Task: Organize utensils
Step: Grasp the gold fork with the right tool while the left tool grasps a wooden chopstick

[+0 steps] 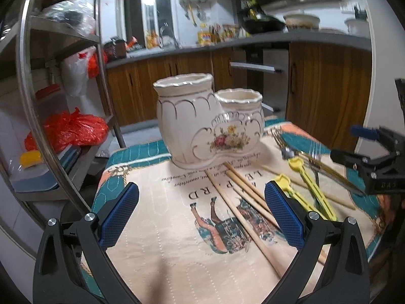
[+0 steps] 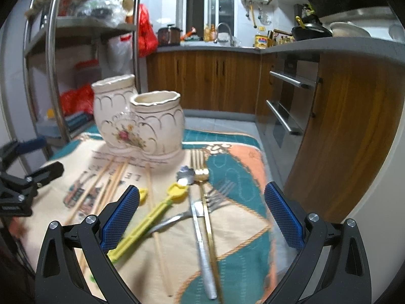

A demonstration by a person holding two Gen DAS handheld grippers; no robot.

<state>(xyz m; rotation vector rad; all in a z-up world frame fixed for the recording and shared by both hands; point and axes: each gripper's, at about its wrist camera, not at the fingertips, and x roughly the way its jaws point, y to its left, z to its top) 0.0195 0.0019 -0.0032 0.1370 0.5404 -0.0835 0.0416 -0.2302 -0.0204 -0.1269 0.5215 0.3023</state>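
Both grippers, left (image 1: 201,214) and right (image 2: 201,214), spread wide, grasping nothing, hovering over the mat (image 1: 162,248). Holder (image 1: 202,124) upright near the mat's far edge. Chopsticks (image 1: 243,210), yellow tongs (image 2: 149,217), forks (image 2: 202,177) and, seemingly, a spoon (image 2: 186,174) loose mid-mat, overlapping.

One twin-pot ceramic holder (image 2: 141,124), two yellow tongs (image 2: 149,217), two forks (image 2: 198,162)

Cream, teal and yellow on the table

The utensil holder (image 1: 202,121) is cream with gold scallop lines and a pink-and-yellow flower spray; the cloth (image 1: 164,248) is beige, teal-bordered with peach patches and dark lettering; chopsticks (image 1: 243,217) pale wood, tongs (image 2: 149,217) bright yellow, one fork (image 2: 202,177) gold, gripper pads (image 2: 119,220) blue.
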